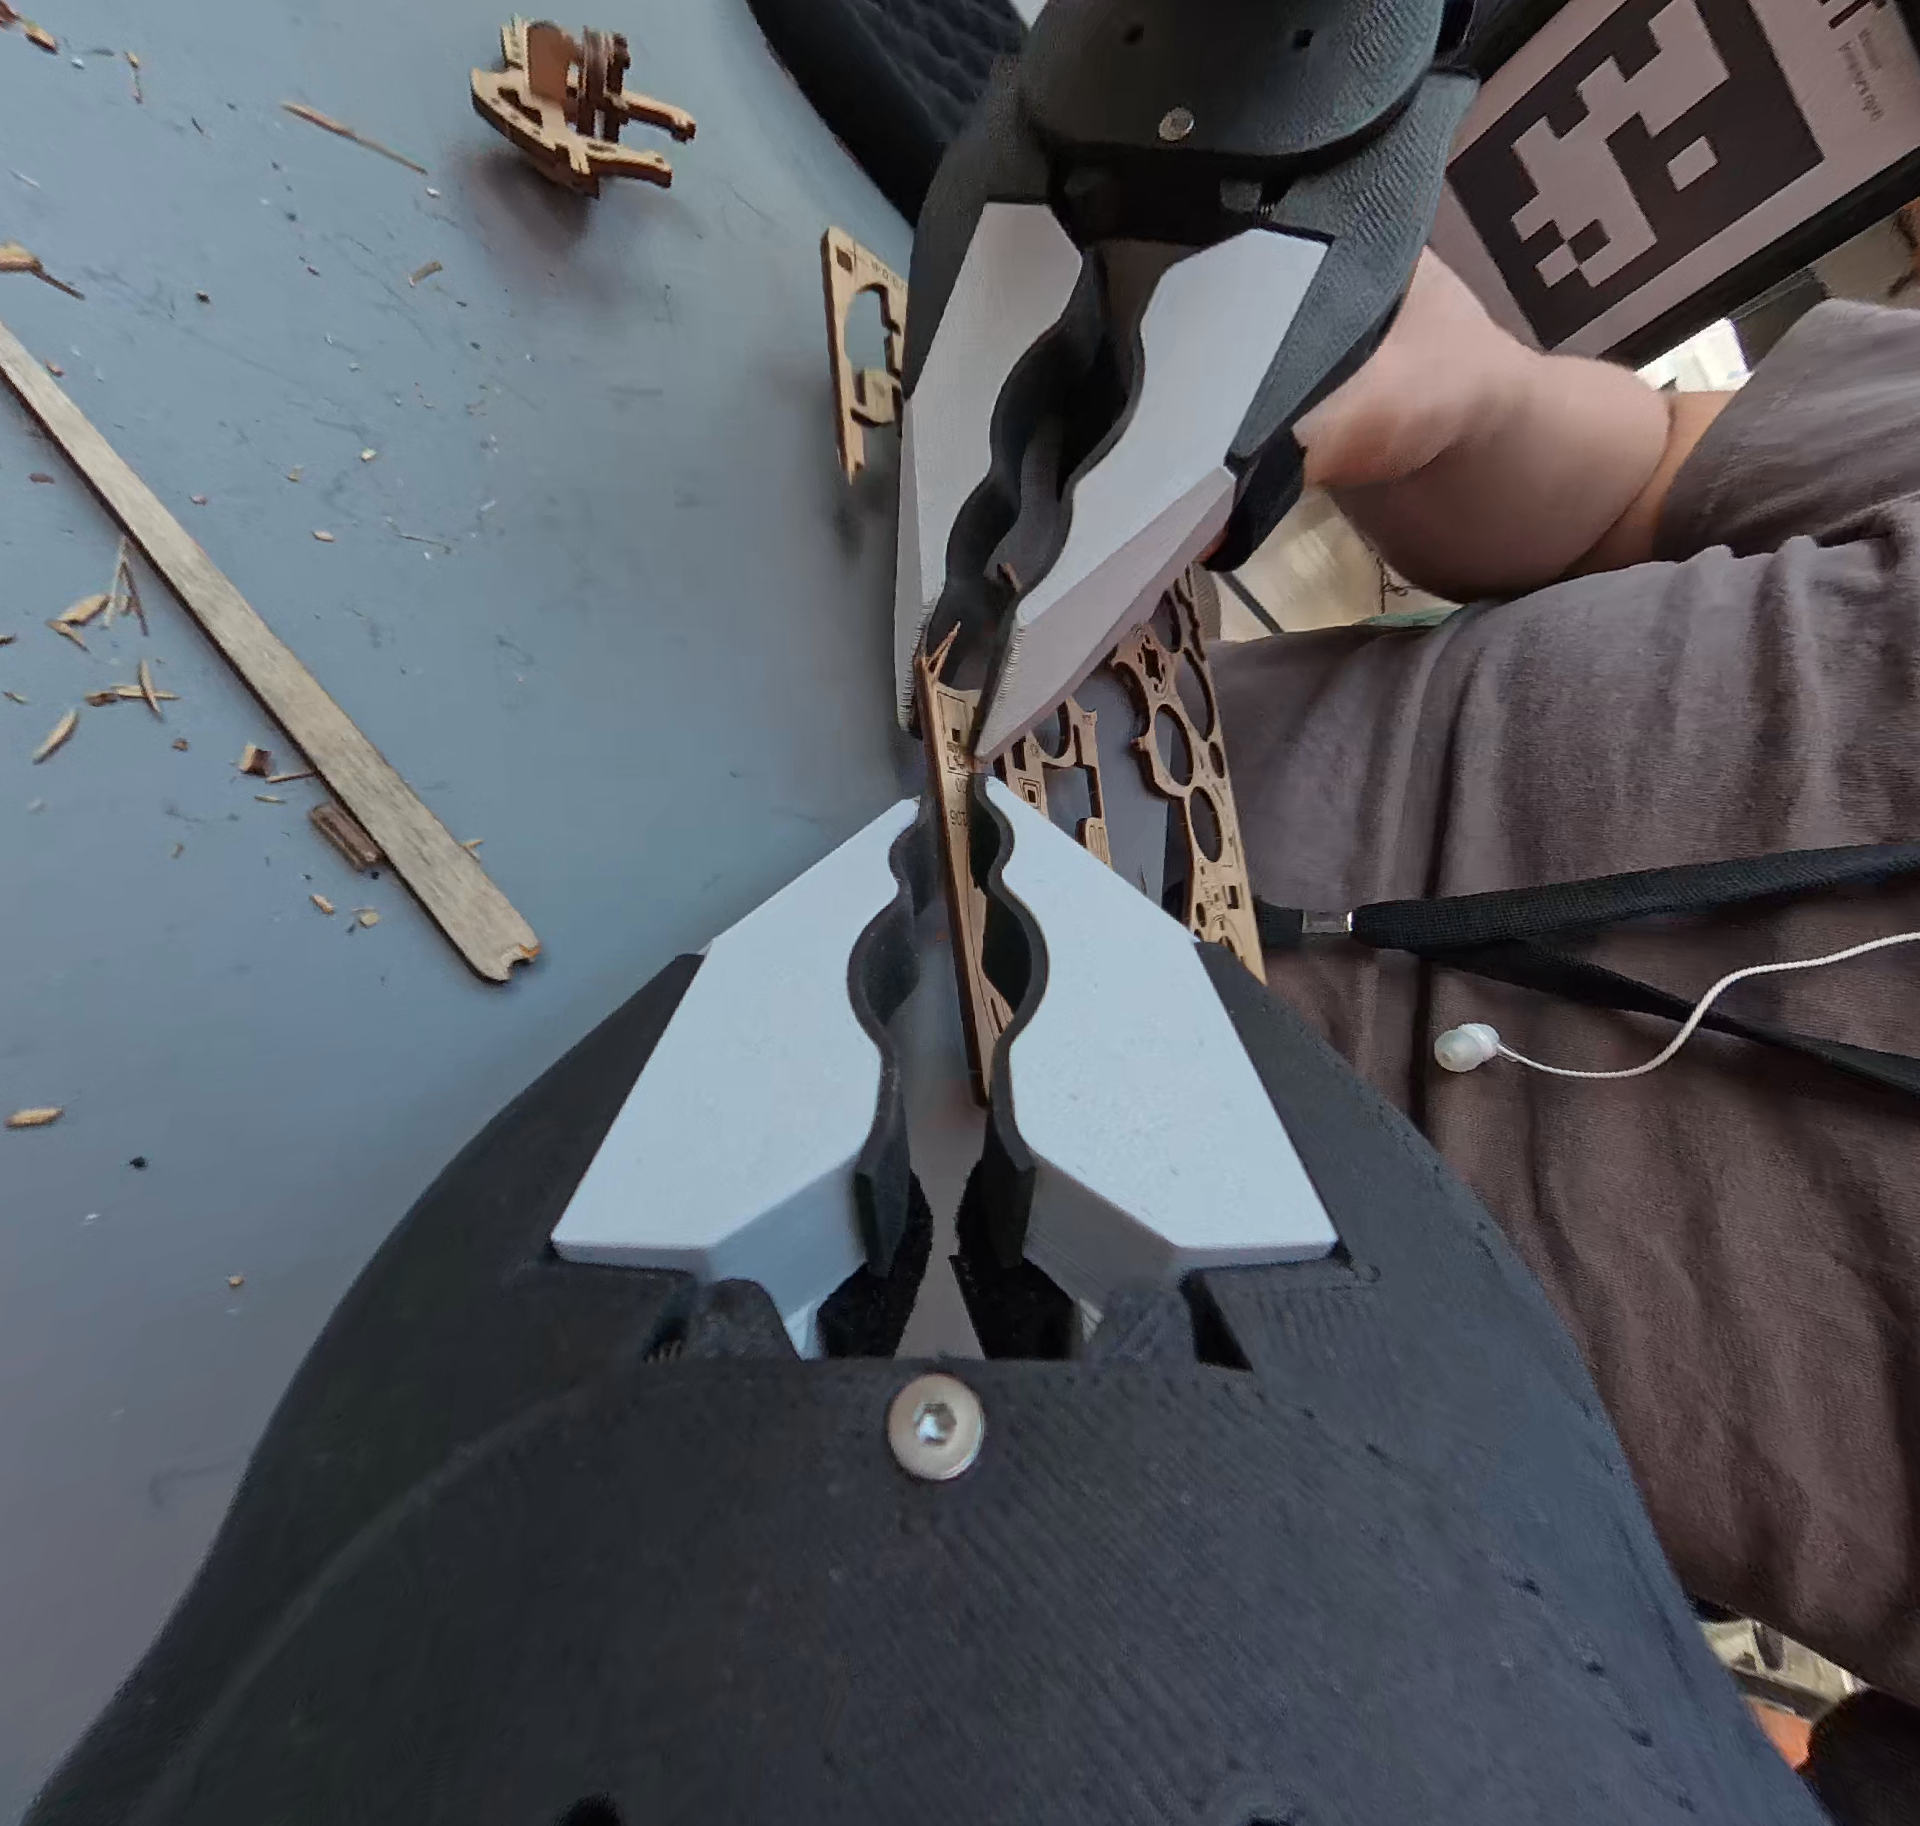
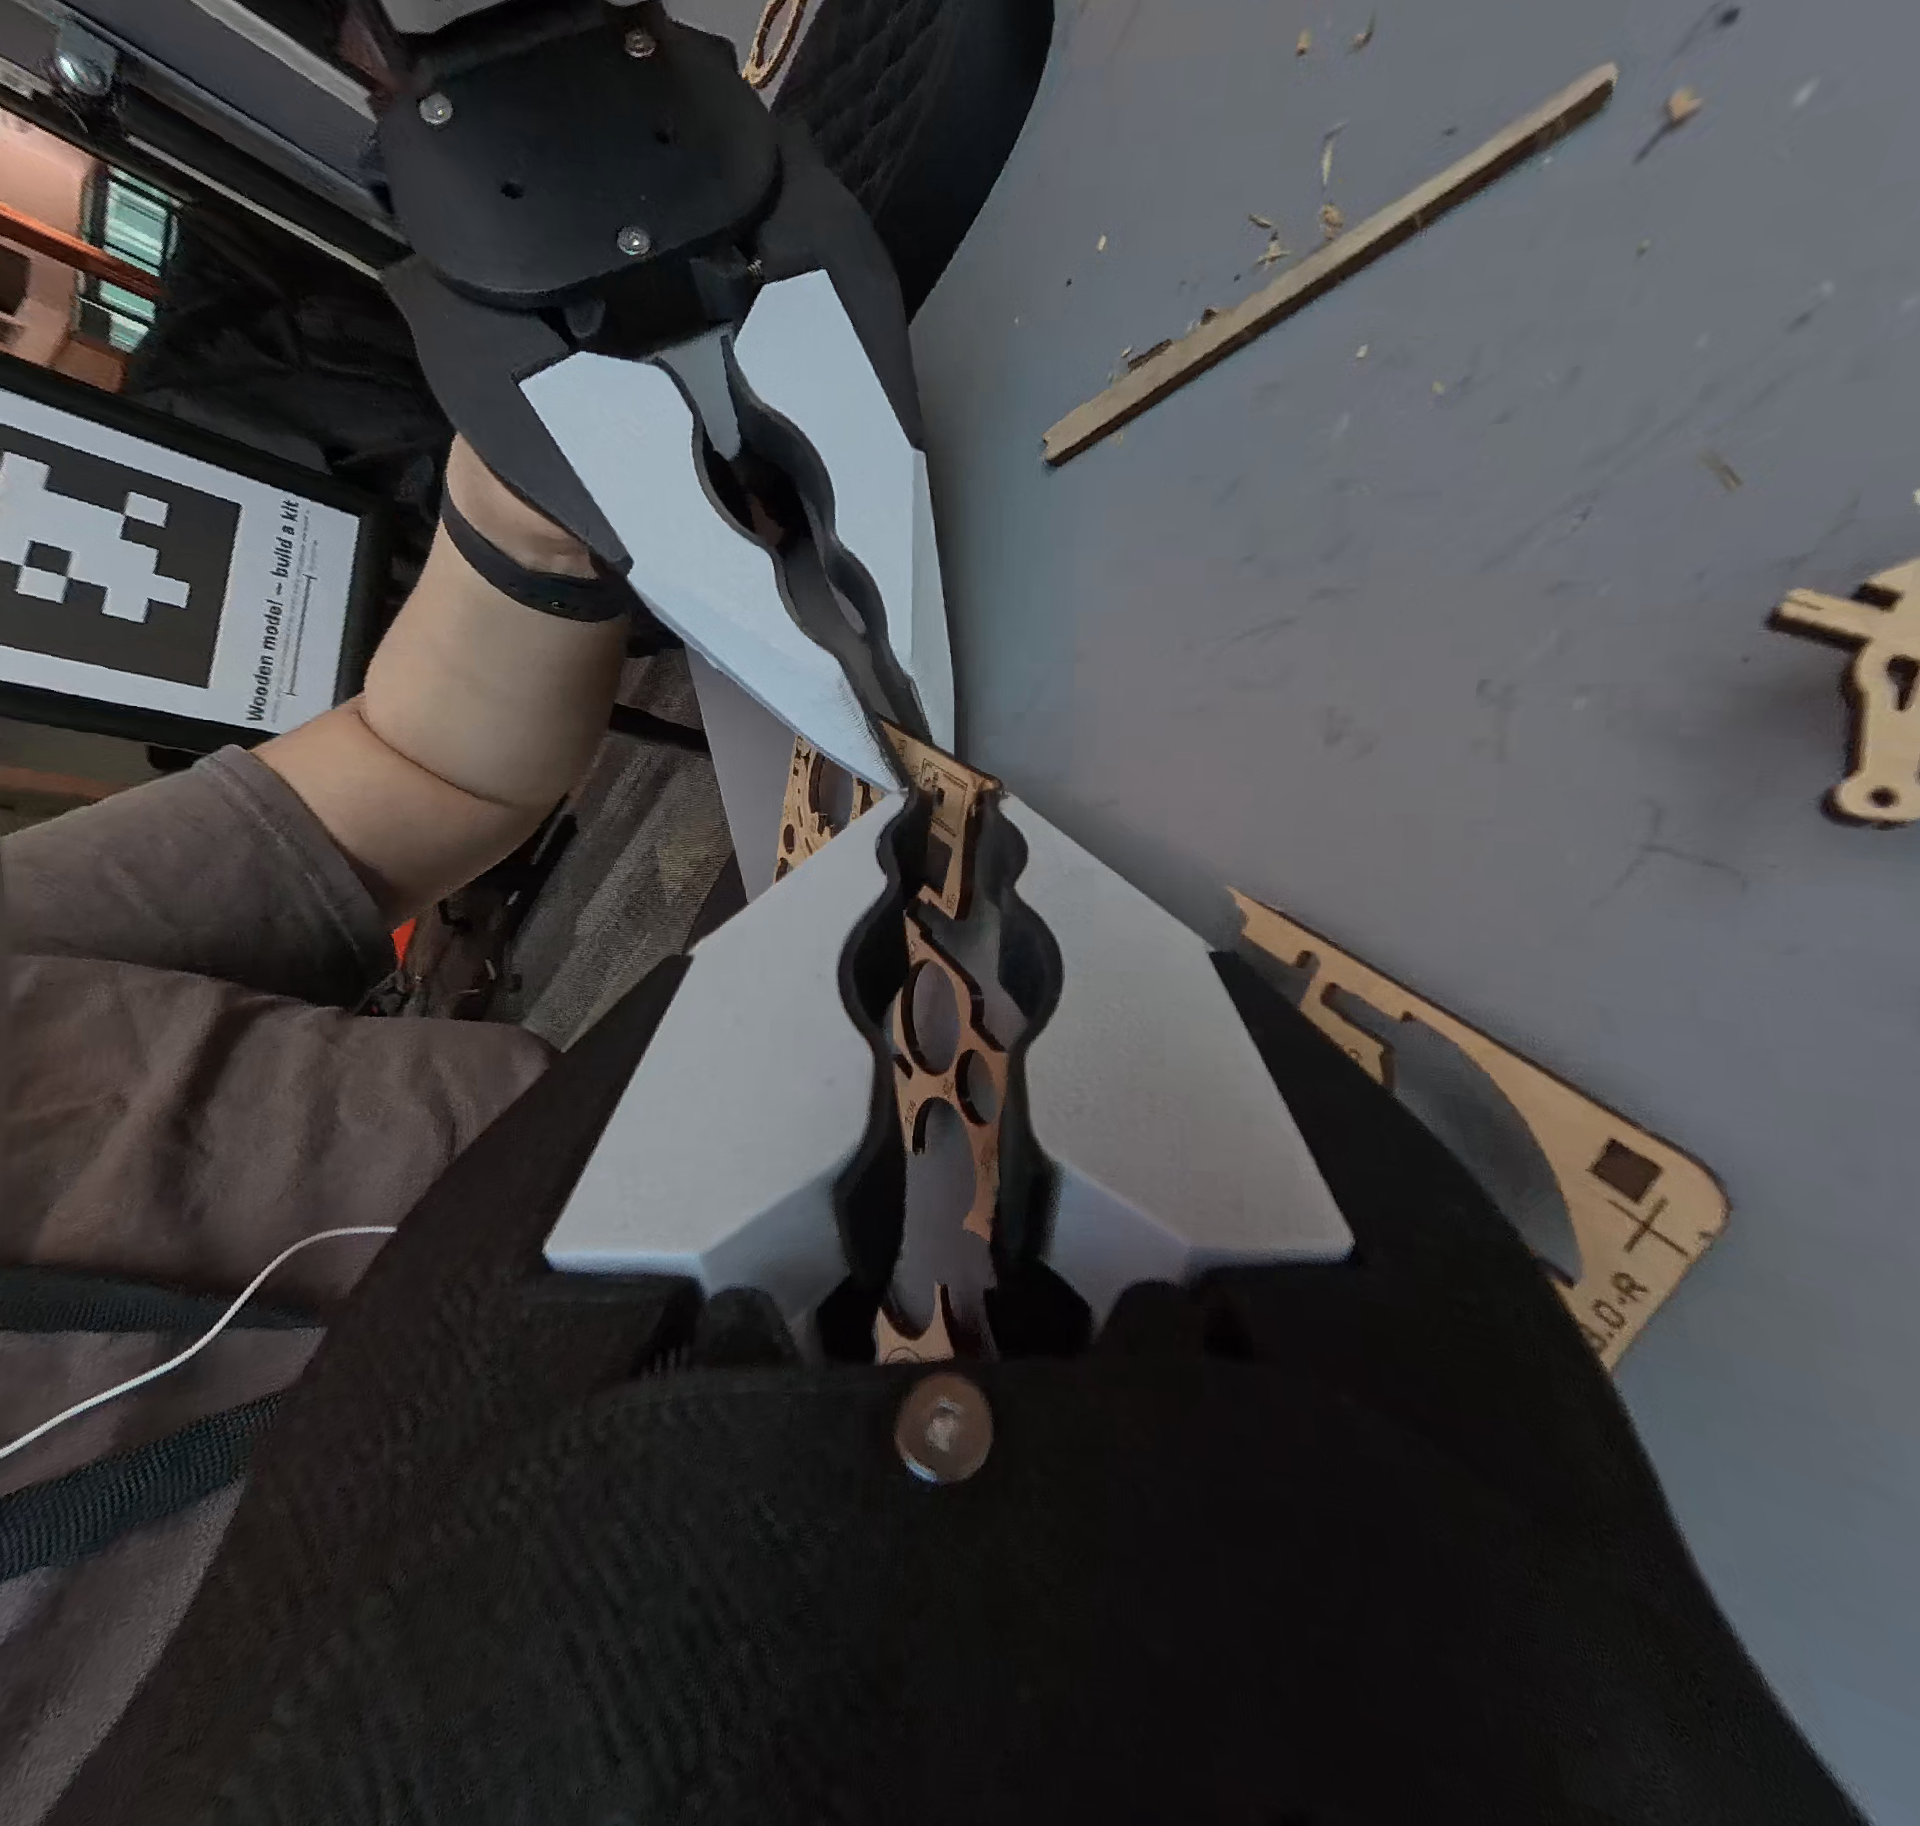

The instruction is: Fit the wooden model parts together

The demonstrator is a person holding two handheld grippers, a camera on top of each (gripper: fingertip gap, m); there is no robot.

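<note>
Wooden sheet (image 2: 951,1080) with punched-out holes sits edge-on, clamped by both grippers: left gripper (image 1: 951,800) pinches one end, right gripper (image 2: 951,820) the other, tips nearly meeting. Beyond lie a half-built model (image 1: 571,109), a strip (image 1: 260,654) and shavings on the grey table (image 1: 520,426).

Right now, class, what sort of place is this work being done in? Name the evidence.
Probably a hobby or lab workbench for building a laser-cut wooden kit. A blue-grey tabletop is littered with wood splinters, a half-built wooden model lies on it, and printed square marker cards stand nearby.
</note>
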